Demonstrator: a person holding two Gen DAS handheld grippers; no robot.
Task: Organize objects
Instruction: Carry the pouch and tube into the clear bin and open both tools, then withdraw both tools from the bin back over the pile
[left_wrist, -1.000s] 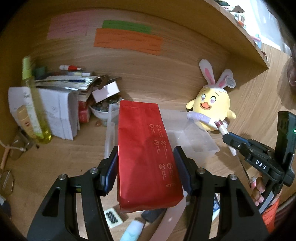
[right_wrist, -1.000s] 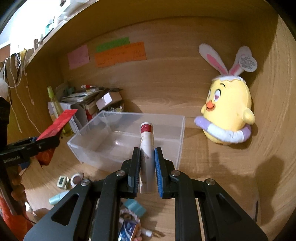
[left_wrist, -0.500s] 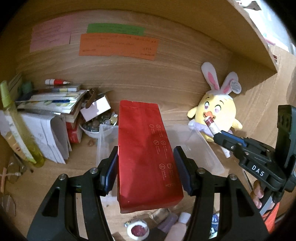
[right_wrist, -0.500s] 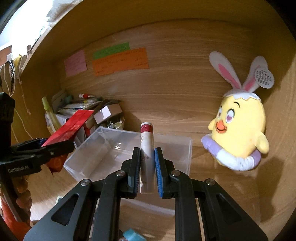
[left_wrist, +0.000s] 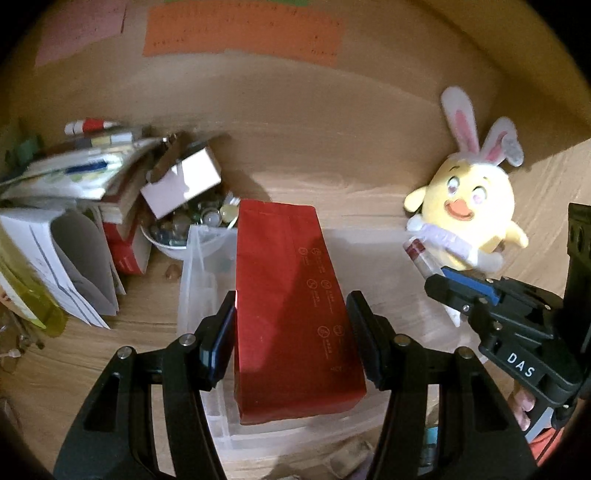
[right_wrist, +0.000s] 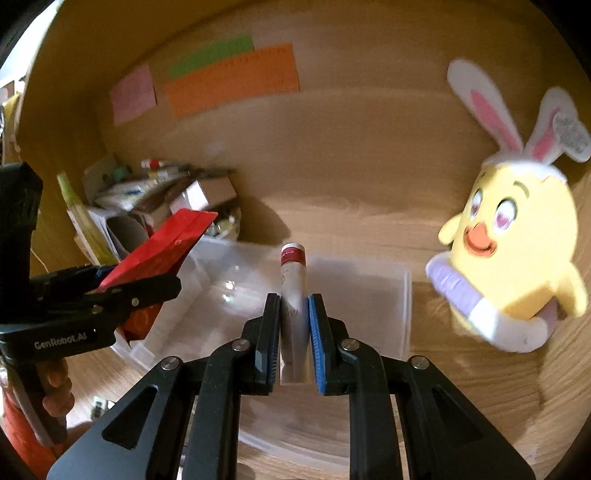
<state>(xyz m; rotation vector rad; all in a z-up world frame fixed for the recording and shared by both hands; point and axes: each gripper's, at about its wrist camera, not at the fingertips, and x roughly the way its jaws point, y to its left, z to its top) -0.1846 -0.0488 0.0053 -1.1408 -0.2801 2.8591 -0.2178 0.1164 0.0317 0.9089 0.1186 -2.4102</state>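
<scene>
The left gripper (left_wrist: 291, 328) clamped a red pouch (left_wrist: 291, 302) lengthwise, pointing away over the clear bin (right_wrist: 369, 295); the right gripper (right_wrist: 293, 332) pinched a tube (right_wrist: 293, 280), cap forward.

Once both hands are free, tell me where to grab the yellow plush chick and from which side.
Grip the plush chick across its round yellow body, just above the purple ring, coming from the front. It leans against the wooden back wall, so the rear looks blocked, and the thin floppy ears would likely let it swing.

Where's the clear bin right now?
The clear bin sits on the desk directly under both grippers, between the cluttered bowl on its left and the plush chick on its right.
</scene>
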